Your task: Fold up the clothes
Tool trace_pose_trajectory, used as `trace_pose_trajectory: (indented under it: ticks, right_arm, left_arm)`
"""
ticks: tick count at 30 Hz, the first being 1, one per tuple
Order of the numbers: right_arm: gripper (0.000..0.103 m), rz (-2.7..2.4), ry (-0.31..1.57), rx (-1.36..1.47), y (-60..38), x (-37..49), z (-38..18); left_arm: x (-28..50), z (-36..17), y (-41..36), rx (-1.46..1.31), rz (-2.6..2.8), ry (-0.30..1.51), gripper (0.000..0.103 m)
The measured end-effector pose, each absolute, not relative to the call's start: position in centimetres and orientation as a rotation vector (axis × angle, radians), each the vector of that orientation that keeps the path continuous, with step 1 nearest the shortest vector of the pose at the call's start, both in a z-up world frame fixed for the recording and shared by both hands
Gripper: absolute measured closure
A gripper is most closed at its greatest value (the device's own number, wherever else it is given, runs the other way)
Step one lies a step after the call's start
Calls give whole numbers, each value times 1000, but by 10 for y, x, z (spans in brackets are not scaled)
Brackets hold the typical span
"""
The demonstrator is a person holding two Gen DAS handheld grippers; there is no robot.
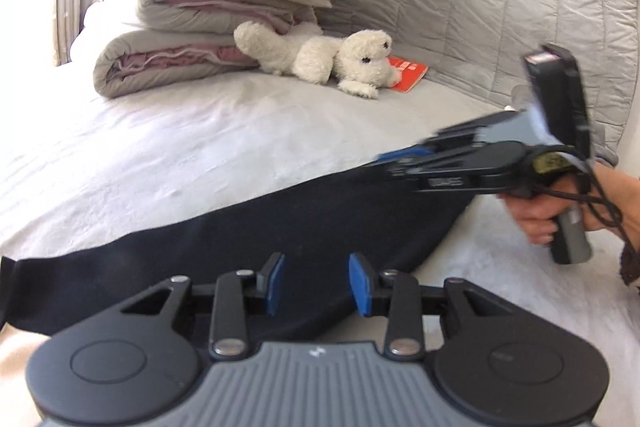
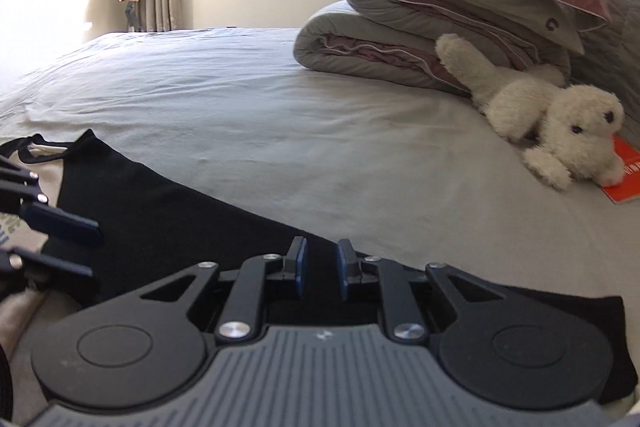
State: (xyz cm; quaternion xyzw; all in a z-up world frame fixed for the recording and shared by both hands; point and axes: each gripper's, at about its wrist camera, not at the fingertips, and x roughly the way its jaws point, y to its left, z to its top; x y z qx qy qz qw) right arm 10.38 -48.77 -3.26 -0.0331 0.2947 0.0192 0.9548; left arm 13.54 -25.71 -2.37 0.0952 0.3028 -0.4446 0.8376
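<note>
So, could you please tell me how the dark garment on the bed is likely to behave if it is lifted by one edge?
The dark garment lies flat and follows the bed, so it will probably hang limp and drape. It looks thin, so likely light. A one-edge lift may let it bunch.

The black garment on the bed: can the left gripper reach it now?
Probably yes. The black garment lies flat just ahead of the left gripper, whose jaws stand apart and empty; nothing lies between them.

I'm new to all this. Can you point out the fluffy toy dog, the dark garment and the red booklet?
Toy dog [image 1: 366,57], left wrist view, on its head.
Dark garment [image 2: 168,211], right wrist view, on its flat middle.
Red booklet [image 1: 410,77], left wrist view, on its cover.
</note>
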Motion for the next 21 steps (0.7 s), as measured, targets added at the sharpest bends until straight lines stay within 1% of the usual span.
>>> trace_pose_trajectory:
  ticks: [3,4,7,9,12,15,16,18,21]
  right_arm:
    - [85,-38,624,-84,-520,81,-43]
    - [83,-58,625,-79,-529,73,-45]
    - [82,-119,619,-63,-550,51,-44]
    - [82,-153,612,-59,-556,40,-41]
    - [82,-127,590,-17,-554,36,-36]
    - [82,-134,613,19,-555,41,-40]
    - [80,-145,618,22,-556,40,-40]
    - [78,-169,628,27,-558,39,-41]
    - [77,-196,641,34,-558,35,-39]
  left_arm:
    - [134,-36,-252,235,-940,667,68]
    - [131,-38,-247,229,-945,661,67]
    - [128,-36,-234,180,-953,676,66]
    - [128,-30,-230,147,-944,655,66]
    - [132,-25,-228,99,-920,628,66]
    - [136,-30,-226,73,-893,664,66]
    - [136,-34,-225,80,-885,681,66]
    - [128,-41,-223,107,-874,680,66]
    - [115,-34,-214,101,-856,667,66]
